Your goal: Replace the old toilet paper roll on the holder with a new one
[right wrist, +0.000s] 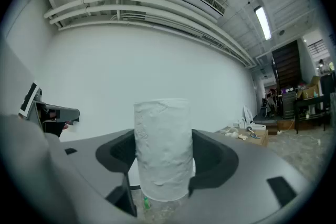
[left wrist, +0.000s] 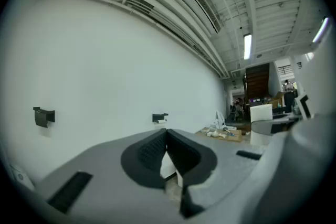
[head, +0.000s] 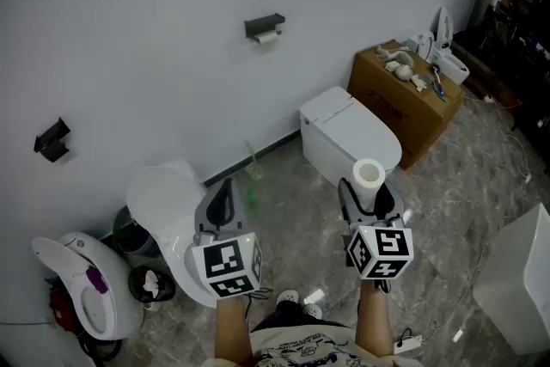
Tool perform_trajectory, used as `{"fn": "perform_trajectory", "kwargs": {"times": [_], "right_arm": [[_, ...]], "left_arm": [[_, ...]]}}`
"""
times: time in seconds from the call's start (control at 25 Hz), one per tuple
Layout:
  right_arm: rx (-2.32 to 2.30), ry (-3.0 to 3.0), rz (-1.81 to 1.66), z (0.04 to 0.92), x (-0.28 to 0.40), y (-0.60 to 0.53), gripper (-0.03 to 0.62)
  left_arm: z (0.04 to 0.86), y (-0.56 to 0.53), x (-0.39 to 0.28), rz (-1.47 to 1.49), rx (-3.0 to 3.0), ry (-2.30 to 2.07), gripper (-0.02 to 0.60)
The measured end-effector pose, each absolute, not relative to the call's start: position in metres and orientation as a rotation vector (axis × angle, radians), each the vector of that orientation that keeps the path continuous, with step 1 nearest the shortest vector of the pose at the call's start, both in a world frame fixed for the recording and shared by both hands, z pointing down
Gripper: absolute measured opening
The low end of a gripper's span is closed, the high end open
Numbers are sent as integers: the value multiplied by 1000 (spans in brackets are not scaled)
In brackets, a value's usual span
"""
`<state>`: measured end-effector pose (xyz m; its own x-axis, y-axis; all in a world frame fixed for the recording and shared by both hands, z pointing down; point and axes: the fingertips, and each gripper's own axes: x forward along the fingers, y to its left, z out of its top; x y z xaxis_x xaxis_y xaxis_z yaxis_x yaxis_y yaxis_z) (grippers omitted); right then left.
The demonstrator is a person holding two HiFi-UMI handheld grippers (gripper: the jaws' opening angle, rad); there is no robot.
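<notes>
Jaws on right gripper (head: 371,195) were clamped on the new roll (head: 369,174), upright, just in front of the toilet (head: 344,129). Left gripper (head: 222,204) jaws were closed, empty (left of the toilet). Holder (head: 264,25) with old roll (head: 267,38) sat on the wall (head: 129,13) beyond the toilet, to its left.

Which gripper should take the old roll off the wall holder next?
Left, probably. The left gripper is shut with nothing between its jaws; the right gripper is clamped on the new roll. The holder on the wall ahead is far from both.
</notes>
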<state>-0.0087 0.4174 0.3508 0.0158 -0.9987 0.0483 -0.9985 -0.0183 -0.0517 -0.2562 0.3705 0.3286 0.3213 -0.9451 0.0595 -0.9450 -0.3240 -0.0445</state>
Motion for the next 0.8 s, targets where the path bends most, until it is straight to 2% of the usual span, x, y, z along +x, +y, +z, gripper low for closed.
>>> {"fn": "perform_trajectory", "kwargs": {"times": [0.8], "right_arm": [[-2218,2165,-177,360,-2,387,318]], "left_arm": [[332,340,-256,-96,-2543,1836,3]]}}
